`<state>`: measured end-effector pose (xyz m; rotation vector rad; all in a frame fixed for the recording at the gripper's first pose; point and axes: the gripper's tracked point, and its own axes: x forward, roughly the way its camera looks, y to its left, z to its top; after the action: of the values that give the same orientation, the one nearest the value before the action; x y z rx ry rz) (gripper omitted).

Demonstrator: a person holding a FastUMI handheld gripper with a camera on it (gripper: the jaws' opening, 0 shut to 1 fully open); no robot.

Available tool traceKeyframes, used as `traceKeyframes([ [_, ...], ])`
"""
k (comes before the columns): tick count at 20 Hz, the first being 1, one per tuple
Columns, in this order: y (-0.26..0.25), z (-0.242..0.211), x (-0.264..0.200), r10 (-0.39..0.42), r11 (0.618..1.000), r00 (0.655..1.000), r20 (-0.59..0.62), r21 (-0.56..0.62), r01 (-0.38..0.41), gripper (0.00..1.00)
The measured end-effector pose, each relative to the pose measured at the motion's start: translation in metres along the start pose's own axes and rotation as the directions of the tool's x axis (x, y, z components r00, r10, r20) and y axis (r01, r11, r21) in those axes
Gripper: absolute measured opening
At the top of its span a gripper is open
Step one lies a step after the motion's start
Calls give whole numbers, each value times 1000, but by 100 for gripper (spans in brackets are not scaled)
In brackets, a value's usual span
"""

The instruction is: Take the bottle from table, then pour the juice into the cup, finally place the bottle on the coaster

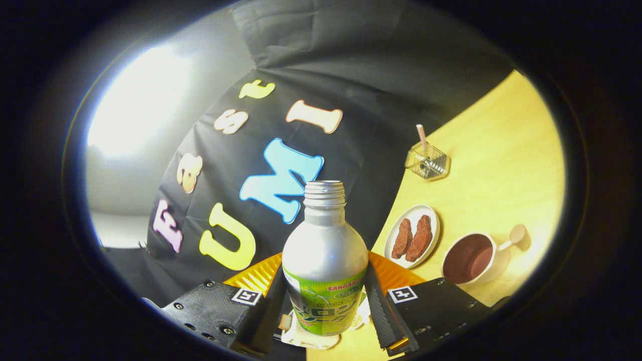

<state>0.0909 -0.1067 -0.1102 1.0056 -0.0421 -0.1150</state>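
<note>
Both fingers of the gripper point(326, 301) are being pressed against the uncapped bottle point(325, 260), which is being held between them. Beyond the fingers, a cup point(471, 258) is being seen on the table point(501, 165), apparently full.

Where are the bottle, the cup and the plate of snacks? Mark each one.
bottle point(325, 250): gripper view, silver shoulder, held between the gripper point(325, 306) fingers.
cup point(470, 259): gripper view, brown inside.
plate point(433, 218): gripper view, white rim.
</note>
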Motion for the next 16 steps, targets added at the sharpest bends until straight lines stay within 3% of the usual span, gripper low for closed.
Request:
traceKeyframes([
  [3,18,-5,-1,2,983,1000,-6,-186,-3,76],
  [6,30,-16,2,-5,928,1000,-14,-372,0,77],
  [9,46,-27,-1,15,851,1000,3,-525,-11,77],
  [11,55,-33,-2,33,780,999,15,-626,-17,77],
  [15,50,-31,-7,-23,562,997,68,-824,69,77],
  [16,49,-36,-6,-30,527,998,64,-847,70,77],
])
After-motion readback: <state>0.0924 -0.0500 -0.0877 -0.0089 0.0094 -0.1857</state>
